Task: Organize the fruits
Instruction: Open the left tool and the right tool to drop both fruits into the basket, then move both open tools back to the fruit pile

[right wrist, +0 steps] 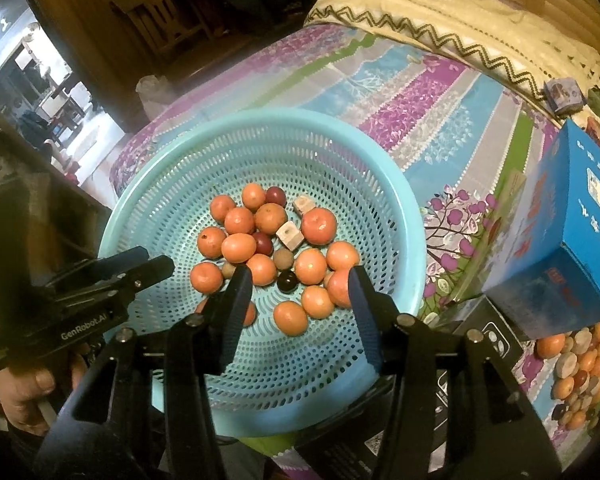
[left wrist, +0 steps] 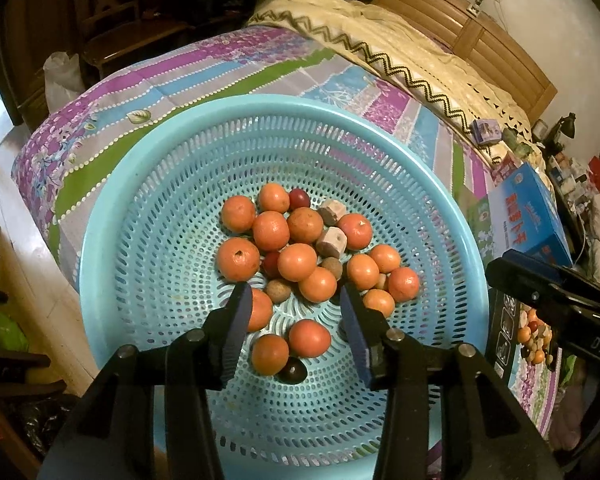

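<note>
Fruit (left wrist: 296,264) lies heaped in the middle of a pale blue plastic basket (left wrist: 140,208) on a bed. Nearest, the left gripper (left wrist: 296,300) hangs over the heap, jaws apart, nothing between them; the right gripper (right wrist: 300,288) does likewise. At three o'clock stands a blue box (right wrist: 572,232). Beyond, at twelve o'clock, spreads the striped bedsheet (left wrist: 204,80), then a cream quilt (left wrist: 380,24).

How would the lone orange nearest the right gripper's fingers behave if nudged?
The orange looks round and smooth, so it would probably roll. It lies apart from the pile on the blue basket, whose floor seems dished, so it would likely settle back toward the middle.
</note>
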Available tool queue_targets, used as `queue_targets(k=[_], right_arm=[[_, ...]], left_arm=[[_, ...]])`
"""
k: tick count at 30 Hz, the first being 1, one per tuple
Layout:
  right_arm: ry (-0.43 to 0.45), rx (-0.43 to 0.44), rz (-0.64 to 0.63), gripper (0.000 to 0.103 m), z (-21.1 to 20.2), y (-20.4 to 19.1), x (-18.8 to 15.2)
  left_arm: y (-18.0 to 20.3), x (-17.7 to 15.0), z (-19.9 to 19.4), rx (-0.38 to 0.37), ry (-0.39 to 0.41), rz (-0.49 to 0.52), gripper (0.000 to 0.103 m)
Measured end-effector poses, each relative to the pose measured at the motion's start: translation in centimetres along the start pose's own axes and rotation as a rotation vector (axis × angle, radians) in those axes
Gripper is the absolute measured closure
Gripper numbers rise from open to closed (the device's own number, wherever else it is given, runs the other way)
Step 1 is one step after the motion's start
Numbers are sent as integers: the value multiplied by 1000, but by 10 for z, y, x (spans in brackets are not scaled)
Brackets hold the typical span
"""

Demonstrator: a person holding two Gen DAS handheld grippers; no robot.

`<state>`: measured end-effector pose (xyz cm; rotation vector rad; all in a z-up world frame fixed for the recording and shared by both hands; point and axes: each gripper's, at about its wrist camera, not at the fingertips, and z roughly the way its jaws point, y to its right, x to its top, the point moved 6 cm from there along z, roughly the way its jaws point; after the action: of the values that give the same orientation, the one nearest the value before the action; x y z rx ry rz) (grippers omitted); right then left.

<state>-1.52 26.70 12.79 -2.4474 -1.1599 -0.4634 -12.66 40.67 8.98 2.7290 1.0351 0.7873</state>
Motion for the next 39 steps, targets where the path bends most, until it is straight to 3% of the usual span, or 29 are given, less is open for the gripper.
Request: queue_targets(k=[21, 25, 29, 32, 34, 37, 39], right_arm=[[44, 13, 15, 50, -9, 9, -4], [119, -3, 18, 41, -25, 13, -6], [241, -59, 16, 35, -51, 21, -17], [320, -92, 25, 34, -70, 31, -31], [371, -124, 31, 33, -84, 41, -44], [432, -173, 51, 22, -103, 59, -66], [464, -219, 79, 22, -115, 78, -89]], left_arm=[[15, -3, 3, 4, -1, 15, 54], [24, -4, 0, -4, 9, 21, 46], [41, -6, -4, -24, 25, 43, 46], [62, -9, -5, -39, 42, 87, 42], [79, -12, -8, -55, 69, 113, 34], [103, -17, -12, -71, 109, 160, 33], [124, -22, -13, -109, 121, 180, 33]])
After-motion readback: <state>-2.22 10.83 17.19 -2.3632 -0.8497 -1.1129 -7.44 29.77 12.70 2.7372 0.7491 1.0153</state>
